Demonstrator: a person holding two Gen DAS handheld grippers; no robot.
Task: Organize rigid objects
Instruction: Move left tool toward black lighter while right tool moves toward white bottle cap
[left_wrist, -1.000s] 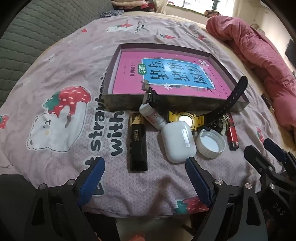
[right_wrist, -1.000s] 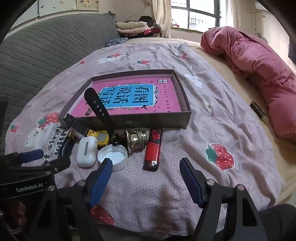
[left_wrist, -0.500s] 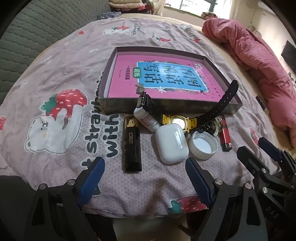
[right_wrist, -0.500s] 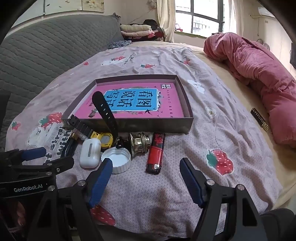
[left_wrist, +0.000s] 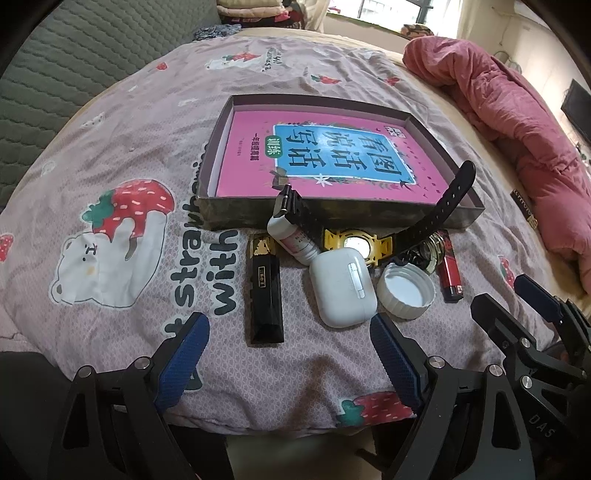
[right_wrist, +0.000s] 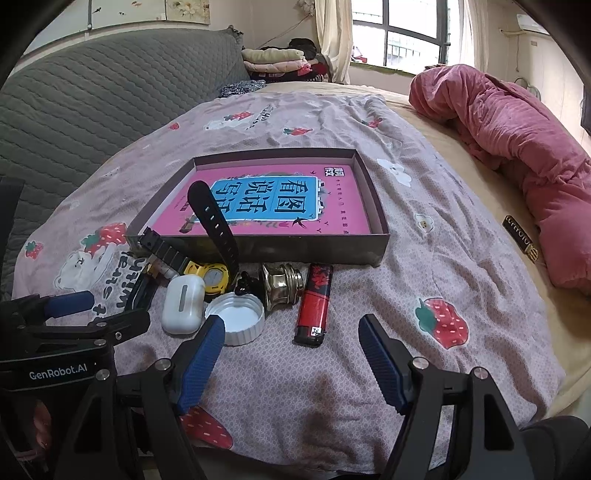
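We hold both grippers low at the near edge of the bed, neither touching anything: the left gripper (left_wrist: 290, 356) has its blue ribbed pads spread wide with nothing between them, and the right gripper (right_wrist: 291, 354) is likewise spread and empty. The items to sort lie in a row on the pink strawberry-print quilt (left_wrist: 122, 147), just in front of the shallow dark cardboard tray (left_wrist: 369, 218), which holds only a pink-and-blue printed booklet (left_wrist: 325, 155). We judge the sorting not yet begun. The relation that matters: the glossy black rectangular bar with a gold end (left_wrist: 264, 288) lies straight ahead of the left gripper, its long axis running away from us toward the tray, so the pads would close across its narrow width. The red plastic lighter (right_wrist: 314, 304) lies the same way ahead of the right gripper, which is the nearer one to it. Between them sit a smooth white earbud case (left_wrist: 341, 288), a ribbed white bottle cap (left_wrist: 406, 291) lying open side up, a small white bottle (left_wrist: 293, 240), a yellow-cased watch with a black perforated strap (left_wrist: 356, 243) (one strap end leans over the tray wall) and a brass-coloured metal fitting (right_wrist: 282, 290). The hard, slick casings may slip on the soft quilt.
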